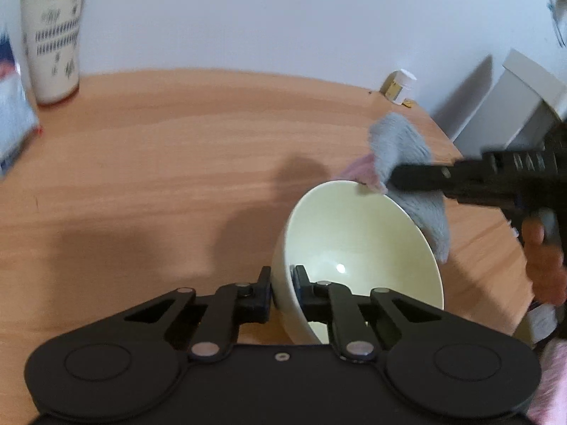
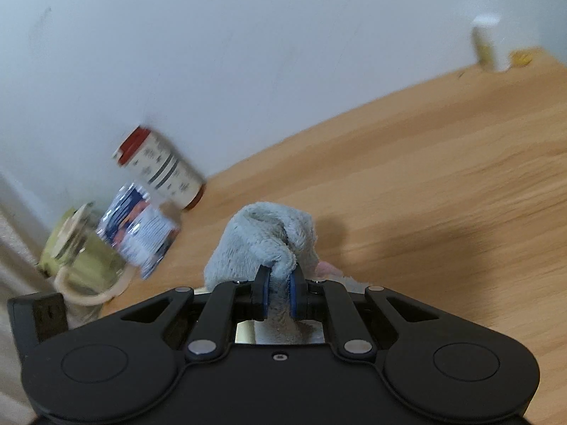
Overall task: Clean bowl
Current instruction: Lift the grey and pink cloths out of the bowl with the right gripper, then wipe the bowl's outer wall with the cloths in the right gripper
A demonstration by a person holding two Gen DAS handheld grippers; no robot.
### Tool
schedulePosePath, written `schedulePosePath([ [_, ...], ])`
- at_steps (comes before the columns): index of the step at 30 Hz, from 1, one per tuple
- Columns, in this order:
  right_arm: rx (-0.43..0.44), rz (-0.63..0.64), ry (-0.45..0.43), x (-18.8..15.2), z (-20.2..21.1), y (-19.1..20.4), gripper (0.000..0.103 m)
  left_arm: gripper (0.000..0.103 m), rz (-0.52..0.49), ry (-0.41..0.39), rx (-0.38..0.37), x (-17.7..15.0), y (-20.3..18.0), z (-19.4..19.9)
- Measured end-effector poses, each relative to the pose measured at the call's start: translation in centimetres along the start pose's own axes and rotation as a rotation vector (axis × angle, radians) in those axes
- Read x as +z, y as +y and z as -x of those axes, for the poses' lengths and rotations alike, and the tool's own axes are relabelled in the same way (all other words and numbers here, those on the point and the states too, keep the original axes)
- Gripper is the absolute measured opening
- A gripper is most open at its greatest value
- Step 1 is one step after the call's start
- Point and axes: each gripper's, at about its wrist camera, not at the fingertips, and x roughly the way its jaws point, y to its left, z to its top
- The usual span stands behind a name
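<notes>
A cream bowl sits tilted on the wooden table, its opening facing me in the left wrist view. My left gripper is shut on the bowl's near rim, one finger outside the wall and one inside. A fluffy grey-blue cloth with a pink patch hangs over the bowl's far right rim, pinched by my right gripper, which a hand holds. In the right wrist view the right gripper is shut on the cloth, which bunches above the blue pads. The bowl is hidden there.
At the table's back stand a patterned canister with a red lid, a blue-and-white packet and a glass jar. A small white bottle stands at the far right corner by a white cabinet.
</notes>
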Motion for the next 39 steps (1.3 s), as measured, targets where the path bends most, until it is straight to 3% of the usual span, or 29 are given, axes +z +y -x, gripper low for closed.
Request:
schedulePosePath([
  [4,0.041,-0.016,0.054,0.8,-1.0,0.1,0.012,0.01,-0.084,-0.085,0.032,-0.5,-1.2,1.0],
  [10,0.121,-0.034,0.132,2.4,-1.7,1.0,0.012,0.011,-0.199,-0.144,0.048,-1.0,-2.9,2.0],
  [22,0.013,0.163,0.33,3.3,-5.4,8.1,0.013,0.011,-0.226,-0.156,0.056,-1.3,-4.2,1.9],
  [28,-0.011,0.21,0.338,2.9,-5.6,9.0,0.013,0.012,-0.183,-0.147,0.034,-1.4,-3.7,1.9],
  [39,0.005,0.032,0.293,2.7,-4.2,4.1,0.013,0.013,-0.145,-0.129,0.026,-1.8,-3.0,2.0],
])
